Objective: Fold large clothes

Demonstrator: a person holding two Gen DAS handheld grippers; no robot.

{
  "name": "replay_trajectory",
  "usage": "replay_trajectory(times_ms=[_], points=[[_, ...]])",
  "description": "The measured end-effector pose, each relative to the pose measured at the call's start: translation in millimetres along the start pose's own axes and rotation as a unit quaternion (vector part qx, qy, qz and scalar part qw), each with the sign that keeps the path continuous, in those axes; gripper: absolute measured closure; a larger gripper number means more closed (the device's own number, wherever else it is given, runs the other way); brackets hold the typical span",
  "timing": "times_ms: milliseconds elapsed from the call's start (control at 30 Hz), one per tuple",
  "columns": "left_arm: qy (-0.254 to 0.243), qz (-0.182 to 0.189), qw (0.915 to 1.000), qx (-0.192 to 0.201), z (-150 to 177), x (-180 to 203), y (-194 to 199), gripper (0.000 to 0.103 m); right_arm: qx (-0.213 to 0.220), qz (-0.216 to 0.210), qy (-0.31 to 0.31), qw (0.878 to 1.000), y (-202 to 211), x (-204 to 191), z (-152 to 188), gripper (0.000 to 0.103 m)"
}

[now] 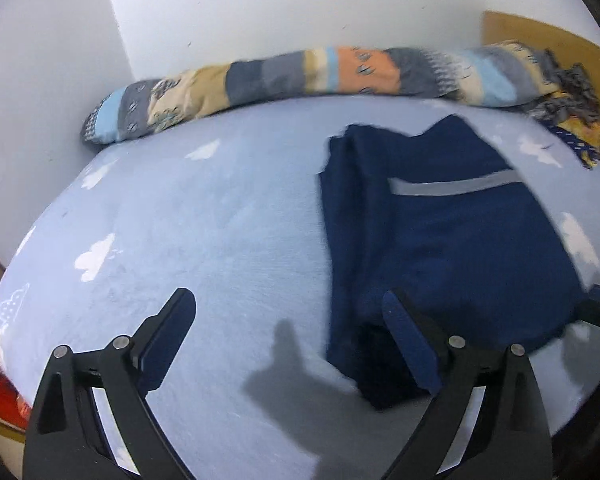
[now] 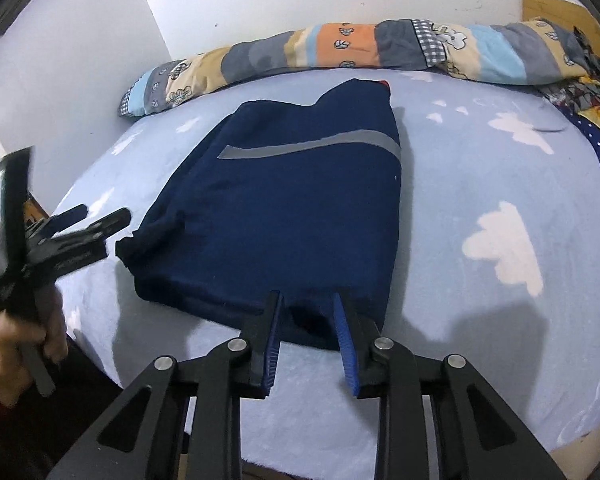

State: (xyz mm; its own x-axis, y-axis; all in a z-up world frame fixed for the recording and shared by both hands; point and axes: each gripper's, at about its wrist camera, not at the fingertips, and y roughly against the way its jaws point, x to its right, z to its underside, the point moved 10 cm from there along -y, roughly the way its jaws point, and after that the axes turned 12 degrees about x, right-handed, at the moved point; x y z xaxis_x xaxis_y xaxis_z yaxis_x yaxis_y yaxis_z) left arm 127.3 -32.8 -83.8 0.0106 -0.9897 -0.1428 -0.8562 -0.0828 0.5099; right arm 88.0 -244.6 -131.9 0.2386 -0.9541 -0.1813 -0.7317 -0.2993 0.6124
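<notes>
A folded navy garment (image 2: 284, 208) with a grey stripe lies on the light blue bed sheet (image 2: 480, 168). It also shows in the left wrist view (image 1: 444, 240), to the right. My left gripper (image 1: 290, 308) is open and empty above the sheet, its right finger over the garment's near left corner. It appears in the right wrist view (image 2: 100, 216) left of the garment. My right gripper (image 2: 310, 300) is open, its fingers at the garment's near hem, holding nothing.
A rolled patterned quilt (image 2: 340, 52) lies along the white wall at the back of the bed. Crumpled colourful cloth (image 2: 588, 108) sits at the far right. The bed's near edge (image 2: 340, 464) drops off below my grippers.
</notes>
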Motion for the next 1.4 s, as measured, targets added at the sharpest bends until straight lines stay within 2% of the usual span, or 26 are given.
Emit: replay_trajectory(times_ms=[67, 133, 200, 267, 333, 467, 600, 733, 867, 1033, 1133, 1267, 1333, 1400], points=[[-0.014, 0.034, 0.9993, 0.006, 0.7, 22.0, 4.9, 0.007, 0.004, 0.003, 0.008, 1.0, -0.9, -5.2, -0.9, 0.075], [-0.046, 0.039, 0.9982, -0.003, 9.2, 36.4, -1.4, 0.007, -0.007, 0.008, 0.012, 1.0, -7.6, -5.6, 2.3, 0.077], [-0.049, 0.038, 0.9977, -0.025, 19.3, 37.4, -9.2, 0.008, -0.013, 0.013, 0.008, 1.0, -11.2, -3.3, 5.4, 0.077], [-0.048, 0.032, 0.9959, -0.069, 38.3, 32.7, -26.9, 0.008, -0.022, 0.012, 0.004, 1.0, -14.5, -2.2, 9.6, 0.077], [-0.03, 0.037, 0.9956, -0.081, 44.4, 28.0, -32.6, 0.008, -0.03, 0.007, -0.001, 1.0, -16.9, -2.0, 14.3, 0.077], [-0.041, 0.03, 0.9956, -0.079, 42.0, 25.0, -32.7, 0.008, -0.035, 0.0, -0.009, 0.999, -18.6, -1.6, 15.8, 0.077], [-0.028, 0.032, 0.9955, -0.084, 39.8, 20.7, -31.3, 0.008, -0.038, -0.017, -0.044, 0.998, -15.9, 1.9, 11.9, 0.078], [-0.028, 0.032, 0.9956, -0.083, 36.2, 20.7, -28.0, 0.009, -0.015, -0.04, -0.074, 0.996, -7.2, 4.6, -5.1, 0.073], [-0.029, 0.035, 0.9968, -0.066, 21.2, 21.9, -23.5, 0.009, 0.024, -0.03, -0.075, 0.996, -3.4, 17.2, -38.7, 0.072], [-0.011, 0.047, 0.998, -0.041, -11.6, 19.4, -29.4, 0.009, 0.035, -0.022, -0.091, 0.995, -23.2, 40.5, -75.9, 0.072], [0.01, 0.072, 0.9966, -0.04, -37.7, 18.1, -47.6, 0.009, 0.04, -0.02, -0.083, 0.996, -44.2, 50.7, -104.8, 0.069], [0.049, 0.107, 0.9914, -0.058, -70.7, 18.8, -92.7, 0.009, 0.053, -0.018, -0.092, 0.994, -75.7, 63.1, -140.6, 0.06], [0.074, 0.125, 0.9858, -0.084, -79.5, 20.0, -118.7, 0.009, 0.052, -0.016, -0.103, 0.993, -89.4, 68.4, -149.7, 0.059], [0.107, 0.142, 0.9767, -0.12, -87.7, 21.0, -152.5, 0.009, 0.053, -0.021, -0.12, 0.991, -99.8, 70.9, -157.1, 0.059]])
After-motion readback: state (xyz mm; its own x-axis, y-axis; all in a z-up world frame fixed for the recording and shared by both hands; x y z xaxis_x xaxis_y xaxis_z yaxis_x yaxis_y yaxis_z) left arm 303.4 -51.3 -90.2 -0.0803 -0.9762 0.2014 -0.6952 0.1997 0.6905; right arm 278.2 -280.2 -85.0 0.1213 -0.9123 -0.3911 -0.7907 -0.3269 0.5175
